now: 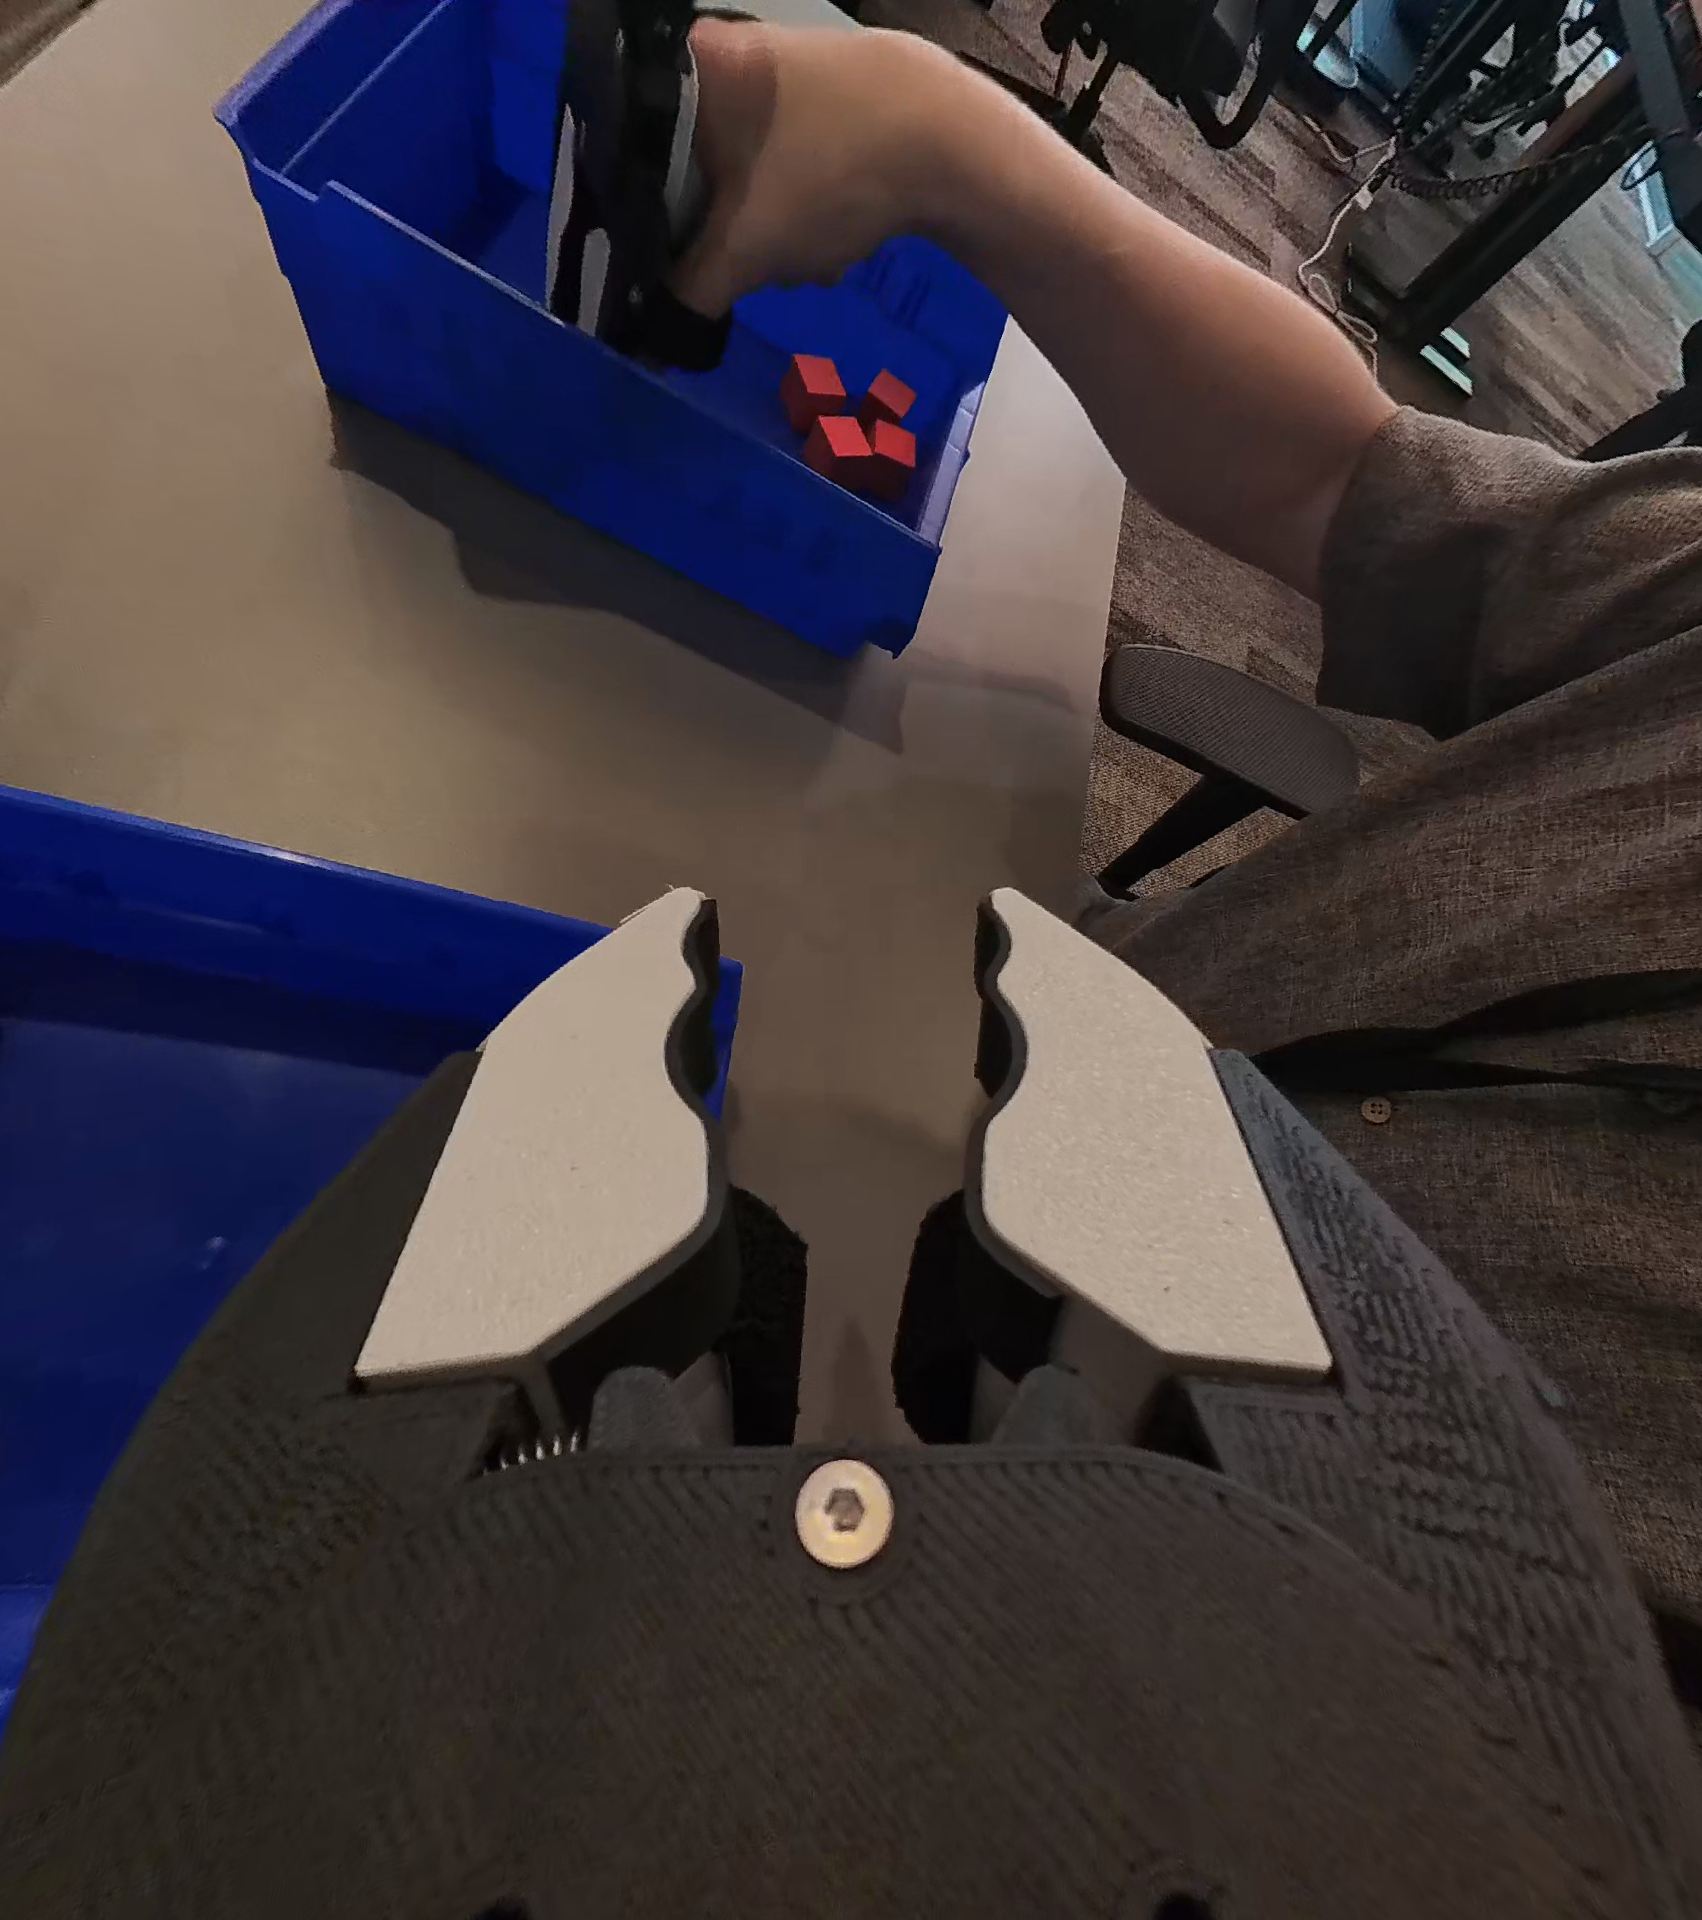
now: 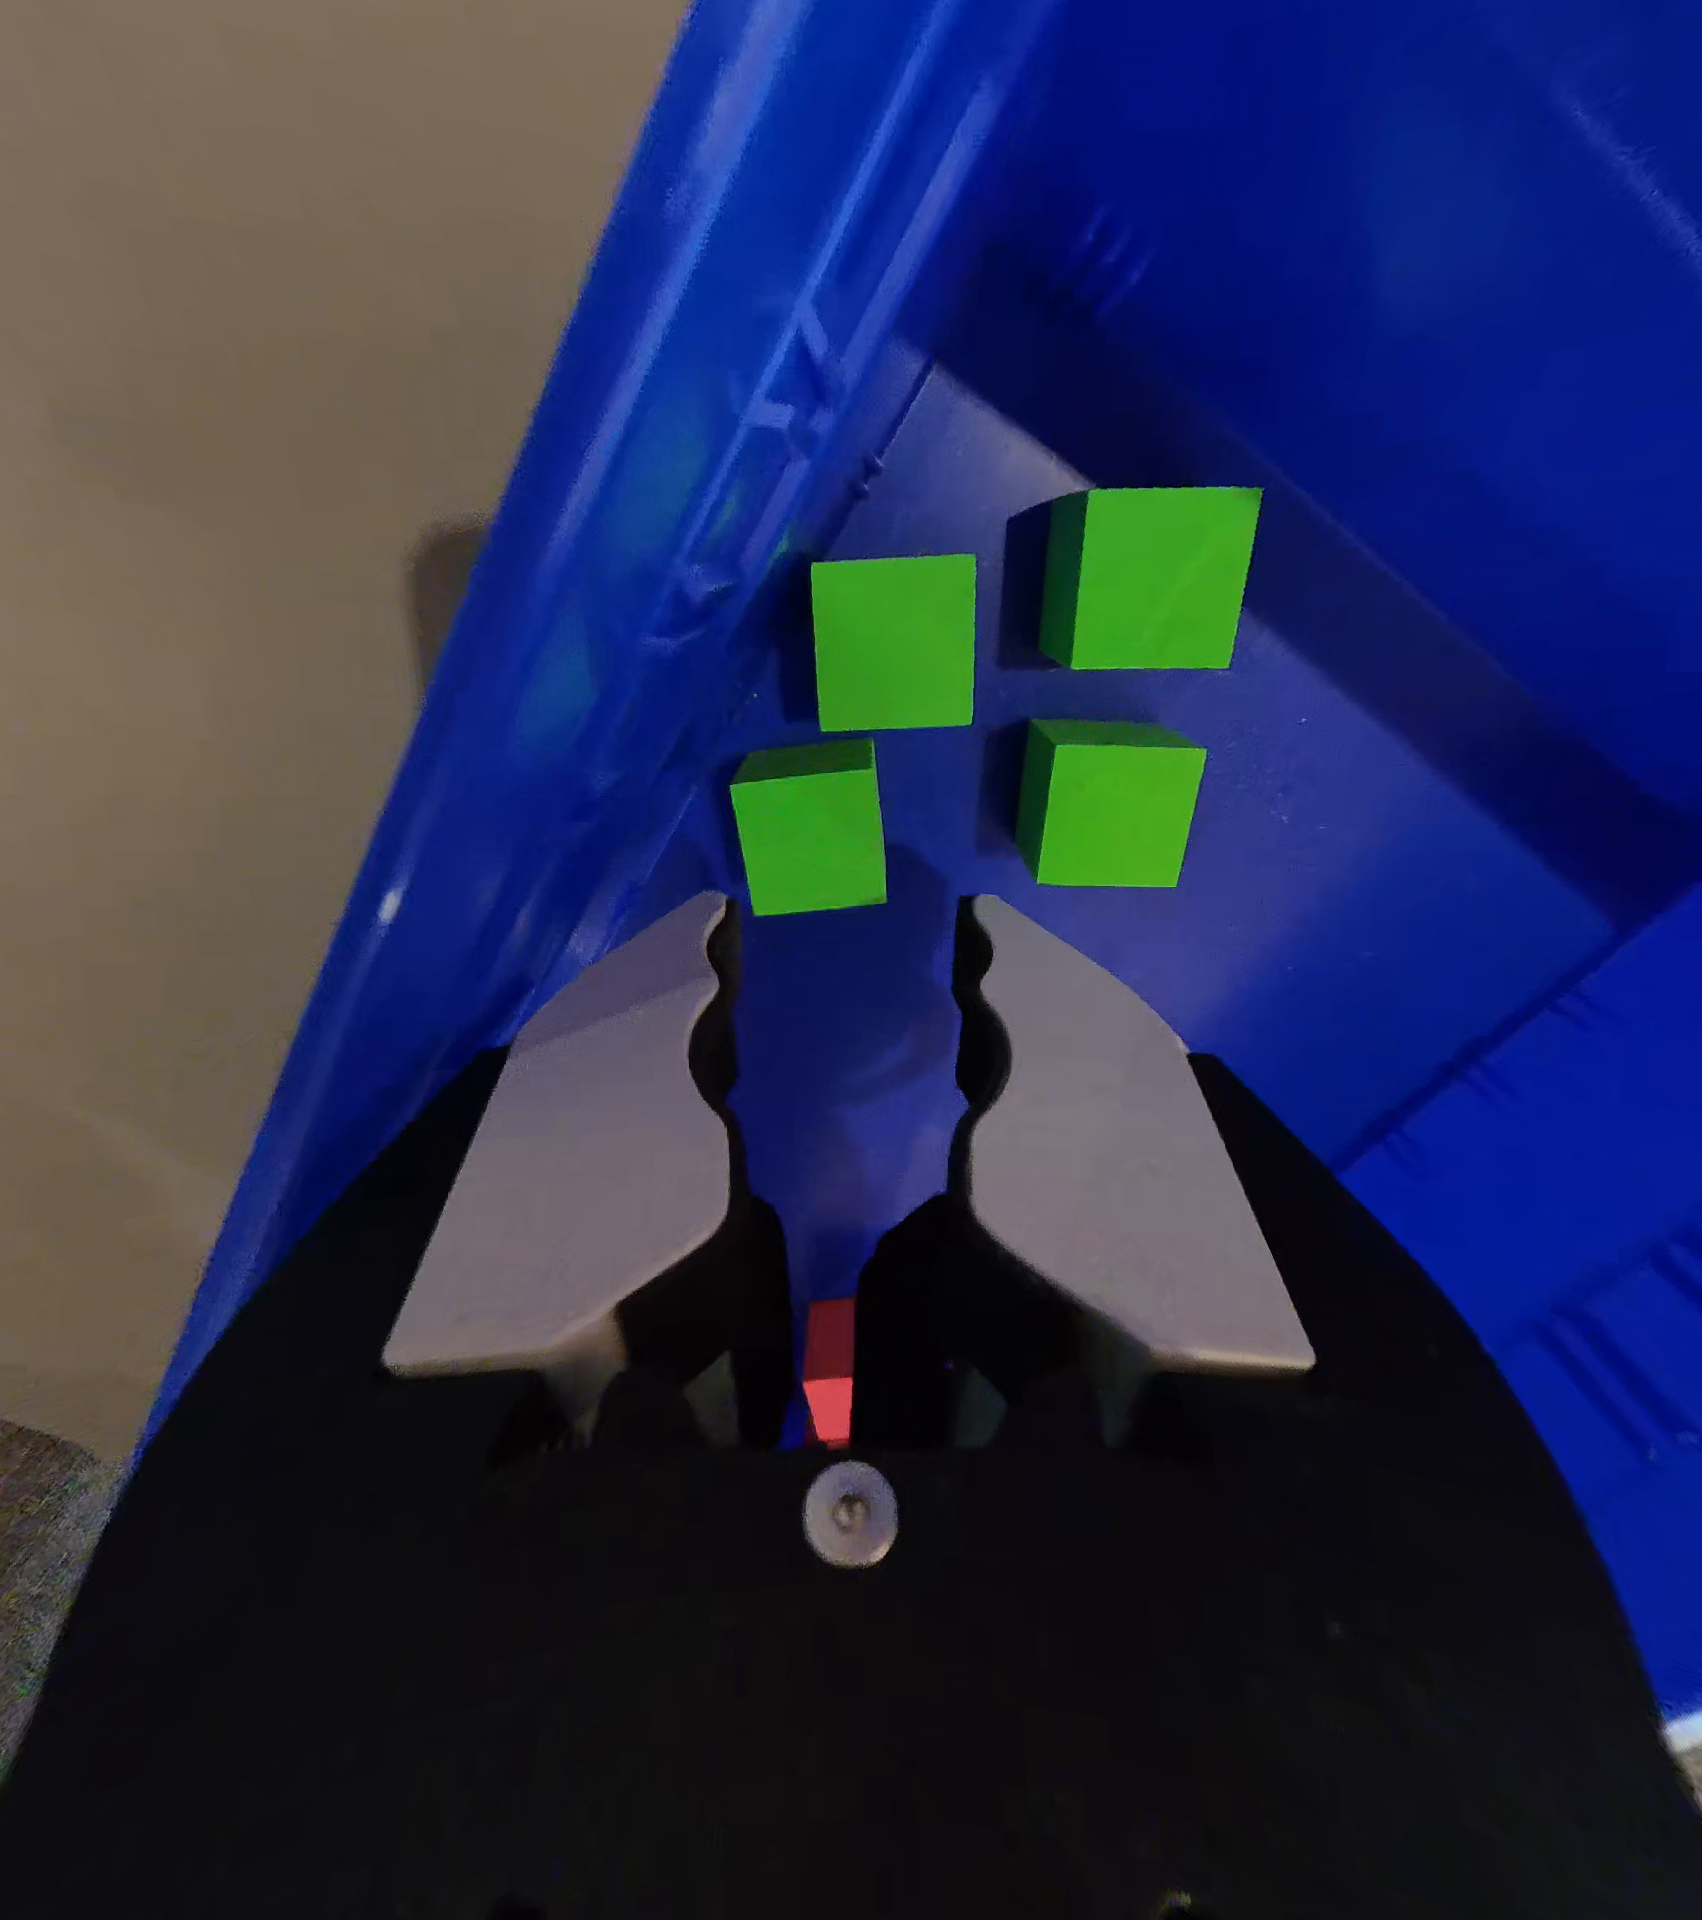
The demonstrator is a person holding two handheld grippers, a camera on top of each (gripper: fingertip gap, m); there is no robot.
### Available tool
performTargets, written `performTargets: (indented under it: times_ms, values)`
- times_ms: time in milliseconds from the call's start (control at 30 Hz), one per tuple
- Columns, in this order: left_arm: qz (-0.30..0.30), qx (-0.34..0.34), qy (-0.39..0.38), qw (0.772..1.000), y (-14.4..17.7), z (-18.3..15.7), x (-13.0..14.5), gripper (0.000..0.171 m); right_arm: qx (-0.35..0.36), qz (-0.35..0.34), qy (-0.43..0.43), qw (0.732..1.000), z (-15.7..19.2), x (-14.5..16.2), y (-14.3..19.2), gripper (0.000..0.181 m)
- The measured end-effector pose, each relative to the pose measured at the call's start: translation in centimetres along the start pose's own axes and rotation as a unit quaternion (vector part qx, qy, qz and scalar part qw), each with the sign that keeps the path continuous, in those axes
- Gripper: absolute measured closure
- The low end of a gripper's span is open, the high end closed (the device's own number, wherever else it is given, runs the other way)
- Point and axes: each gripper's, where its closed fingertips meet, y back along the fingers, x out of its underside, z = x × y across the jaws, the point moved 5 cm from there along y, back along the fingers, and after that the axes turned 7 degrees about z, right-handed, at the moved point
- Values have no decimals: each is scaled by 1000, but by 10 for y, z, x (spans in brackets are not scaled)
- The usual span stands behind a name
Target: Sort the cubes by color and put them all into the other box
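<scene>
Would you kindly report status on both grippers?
Left gripper open, empty, above grey table. Right gripper open inside blue plastic bin, nearest four green wooden cubes.

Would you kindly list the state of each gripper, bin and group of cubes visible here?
left gripper: open, empty, above the table beside the near bin.
right gripper: open, empty, inside the far bin, just short of the green cubes.
far bin: upright, holding red and green cubes.
near bin: upright, holding purple and yellow blocks.
red cubes: loose cluster, untouched.
green cubes: four, resting apart on the bin floor.
</scene>
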Motion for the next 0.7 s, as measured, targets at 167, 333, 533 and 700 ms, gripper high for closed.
performTargets:
  times_ms: [167,333,533,700]
  values:
    - [-5,-21,0,1000,6,2,1,124,18,-54,-8,998,-4,6,34,144]
    - [49,-184,6,982,19,37,17,124,57,-203,-19,977,2,27,105,146]
    - [126,-310,31,942,32,84,35,123,86,-352,47,931,62,56,145,147]
    - [184,-352,-3,918,21,115,44,123,66,-399,100,909,112,67,132,149]
